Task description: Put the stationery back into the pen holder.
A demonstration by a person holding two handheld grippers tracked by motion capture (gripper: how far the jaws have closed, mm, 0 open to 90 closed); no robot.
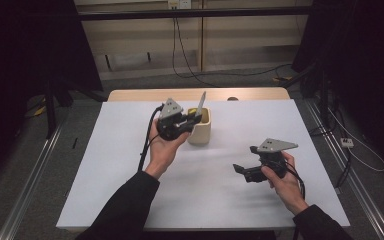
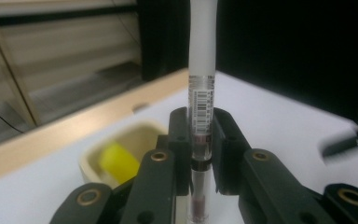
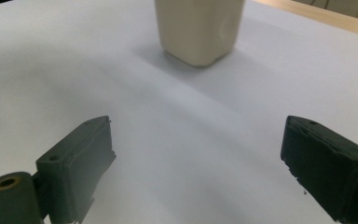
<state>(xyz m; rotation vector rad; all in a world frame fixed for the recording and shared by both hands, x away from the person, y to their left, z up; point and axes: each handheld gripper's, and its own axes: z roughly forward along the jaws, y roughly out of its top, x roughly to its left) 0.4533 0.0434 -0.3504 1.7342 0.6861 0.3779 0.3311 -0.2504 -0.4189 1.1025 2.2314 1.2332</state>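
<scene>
White table (image 1: pixel 130 165), two handheld grippers above it. Left gripper (image 1: pixel 192 119) is held up in the person's left hand (image 1: pixel 162 147), toward 11 o'clock of table centre, just beside the cream cup (image 1: pixel 200 129), which stands at about 12 o'clock from centre. Its jaws are clamped on a pen (image 1: pixel 201 103); the pen points up and tilts slightly, its top end above the cup rim. In the left gripper view the pen (image 2: pixel 201 93) stands upright between the two black jaws, with a white upper barrel, a barcode label and a clear lower section; the cup (image 2: pixel 121 140) lies at 9 o'clock of the jaws, and a yellow object (image 2: pixel 116 161) sits inside it. Right gripper (image 1: pixel 241 170) is in the right hand (image 1: pixel 285 182) at about 4 o'clock of centre, well apart from the cup. Its jaws stand wide apart, nothing between them; in the right gripper view the cup (image 3: pixel 199 28) is at 12 o'clock.
</scene>
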